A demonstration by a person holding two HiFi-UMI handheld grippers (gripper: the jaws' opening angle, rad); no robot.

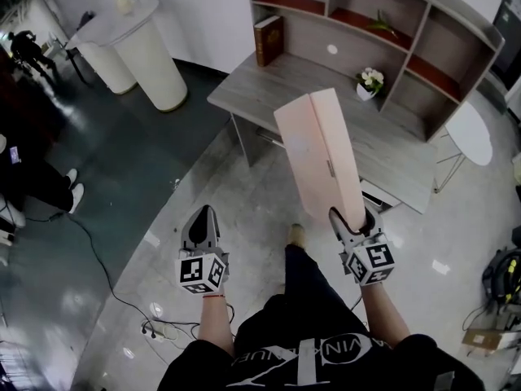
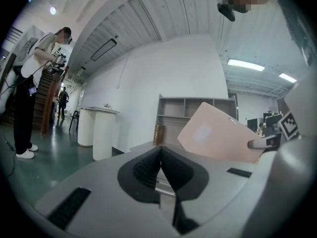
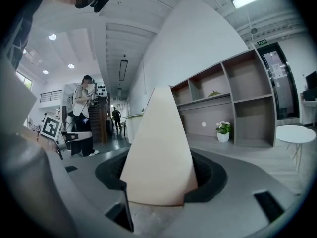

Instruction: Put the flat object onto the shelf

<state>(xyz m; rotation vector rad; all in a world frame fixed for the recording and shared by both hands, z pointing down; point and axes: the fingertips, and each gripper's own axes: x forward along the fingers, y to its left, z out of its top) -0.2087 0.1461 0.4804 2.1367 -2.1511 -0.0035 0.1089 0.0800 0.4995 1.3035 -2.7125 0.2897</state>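
A flat pale-pink folder (image 1: pixel 321 157) sticks up and forward from my right gripper (image 1: pixel 352 217), which is shut on its lower end. In the right gripper view the folder (image 3: pixel 158 148) rises between the jaws and hides what lies straight ahead. The left gripper view shows the folder (image 2: pixel 218 135) off to the right. My left gripper (image 1: pixel 203 212) hangs beside it over the floor, shut with nothing in it. The grey open shelf (image 1: pixel 423 23) stands on a desk (image 1: pixel 285 80) ahead, beyond the folder's tip.
On the desk are a brown book (image 1: pixel 269 41) and a small flower pot (image 1: pixel 370 80). White round stands (image 1: pixel 151 47) are at the far left, a small white table (image 1: pixel 470 133) at the right. Cables (image 1: pixel 155 328) lie on the floor. A person (image 2: pixel 34 83) stands at the left.
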